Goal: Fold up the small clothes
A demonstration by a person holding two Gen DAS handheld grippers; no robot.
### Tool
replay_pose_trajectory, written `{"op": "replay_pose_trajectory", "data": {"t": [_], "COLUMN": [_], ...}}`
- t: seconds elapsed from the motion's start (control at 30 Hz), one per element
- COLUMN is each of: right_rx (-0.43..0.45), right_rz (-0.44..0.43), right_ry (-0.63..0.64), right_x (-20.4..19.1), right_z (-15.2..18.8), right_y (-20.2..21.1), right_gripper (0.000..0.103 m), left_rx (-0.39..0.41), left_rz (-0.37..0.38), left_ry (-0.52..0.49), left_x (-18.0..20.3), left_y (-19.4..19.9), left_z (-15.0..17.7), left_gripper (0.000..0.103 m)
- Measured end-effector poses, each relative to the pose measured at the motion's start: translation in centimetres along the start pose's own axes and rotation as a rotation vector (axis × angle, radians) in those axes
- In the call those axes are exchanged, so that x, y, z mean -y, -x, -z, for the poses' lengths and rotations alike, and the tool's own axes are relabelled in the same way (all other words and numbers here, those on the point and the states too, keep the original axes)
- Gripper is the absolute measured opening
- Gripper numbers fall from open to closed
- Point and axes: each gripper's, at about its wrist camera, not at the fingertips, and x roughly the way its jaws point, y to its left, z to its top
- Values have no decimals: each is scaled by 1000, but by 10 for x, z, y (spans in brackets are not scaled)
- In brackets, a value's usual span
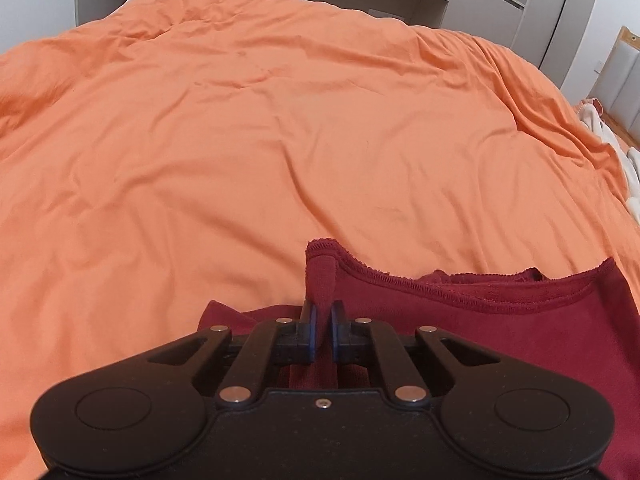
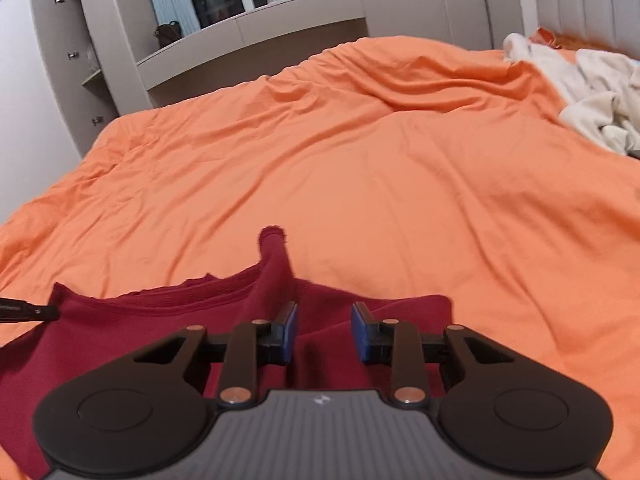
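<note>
the left gripper [image 1: 322, 334] sits low over the near edge of the bed, pointing forward across the orange duvet [image 1: 248, 128]. its blue-padded fingers [image 1: 310, 332] are drawn in narrow and pinch a strap of the dark red top [image 1: 500, 340], which stands up in a fold between them. the rest of the top spreads to the right of this gripper, its stitched neckline edge running across the duvet.

the right gripper [image 2: 324, 334] is also held low and level, aimed across the bed toward the grey cabinets [image 2: 256, 36] and window. its fingers [image 2: 290, 332] stand well apart, with red cloth lying under and between them; the left pad touches or nearly touches a raised fold of the top [image 2: 160, 340] that rises to a strap end ahead of it, but nothing is clamped. the top lies flat on the near part of the duvet, mostly left of this gripper. the tip of the other gripper shows at the left edge, at the cloth's far corner. a crumpled white blanket [image 2: 592, 96] lies at the far right of the bed.
</note>
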Motion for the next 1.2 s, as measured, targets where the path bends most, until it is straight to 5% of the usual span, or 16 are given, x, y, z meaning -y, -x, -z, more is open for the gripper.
{"op": "replay_pose_trajectory", "data": {"t": [0.17, 0.53, 0.57, 0.63, 0.93, 1.1, 1.2], "right_rx": [-68, -100, -120, -135, 42, -43, -26], "right_rz": [-91, -101, -91, -69, 48, 33, 11], "right_ry": [36, 117, 131, 152, -37, -113, -83], "right_x": [-10, -30, -32, -36, -6, 12, 11], "right_z": [4, 16, 18, 25, 20, 25, 21], "right_y": [-8, -7, -11, -17, 37, 22, 22], "right_gripper": [36, 48, 45, 9, 5, 6, 15], "left_rx": [2, 8, 6, 8, 69, 4, 2], "left_rz": [-1, -11, -11, -9, 24, 10, 31], "left_ry": [-4, -23, -20, -16, -7, 6, 12], "left_x": [-1, 6, 7, 7, 10, 11, 7], "left_y": [1, 4, 3, 4, 17, -6, -4], "left_z": [1, 2, 2, 2, -3, 2, 2], "left_gripper": [7, 8, 8, 8, 7, 7, 9]}}
